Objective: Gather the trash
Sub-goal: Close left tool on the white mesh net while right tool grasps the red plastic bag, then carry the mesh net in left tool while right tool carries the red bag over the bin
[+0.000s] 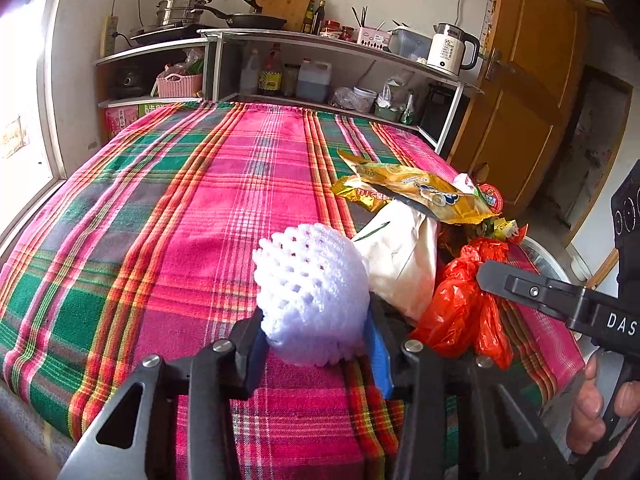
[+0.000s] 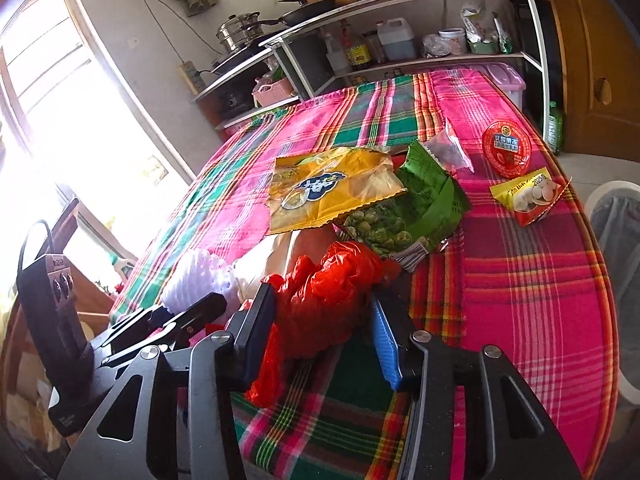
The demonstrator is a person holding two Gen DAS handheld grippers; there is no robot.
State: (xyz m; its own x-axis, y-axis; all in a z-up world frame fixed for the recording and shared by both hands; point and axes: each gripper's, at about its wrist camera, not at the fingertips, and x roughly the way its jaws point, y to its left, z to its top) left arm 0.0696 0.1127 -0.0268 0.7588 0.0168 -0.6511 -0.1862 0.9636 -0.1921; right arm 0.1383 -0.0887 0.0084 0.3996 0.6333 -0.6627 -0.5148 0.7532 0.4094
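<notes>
Clamped on trash, both sets of jaws: left gripper [image 1: 316, 344] pinching a white foam fruit net [image 1: 310, 296] between its blue pads, right gripper [image 2: 324, 344] closed around a crumpled red plastic bag [image 2: 332, 288], both near the table's front edge on the plaid tablecloth [image 1: 160, 220]. Likely featherweight and springy, that net: squashes under pressure and rebounds, so best held across its middle. Equally light but slick and shapeless, the red bag: liable to slide out, so better caught at a bunched knot than by a loose flap. Piled just beyond, toward the table's right edge: a yellow snack bag [image 2: 328, 188] lying over a green pea packet [image 2: 408, 204], a cream-coloured bag [image 1: 400, 256], all thin crinkly film or soft sheet, easiest taken by an edge or corner. Farther right, a round red jelly cup lid [image 2: 507, 148] with Chinese characters, too small to make out, and a small yellow wrapper [image 2: 528, 196] printed with what looks like "2025". Off the right edge, a white bin [image 2: 616, 240], probably the destination. Readable on the right gripper's finger in the left view: "DAS". On the shelf, a white kettle [image 1: 450, 50] marked "55".
</notes>
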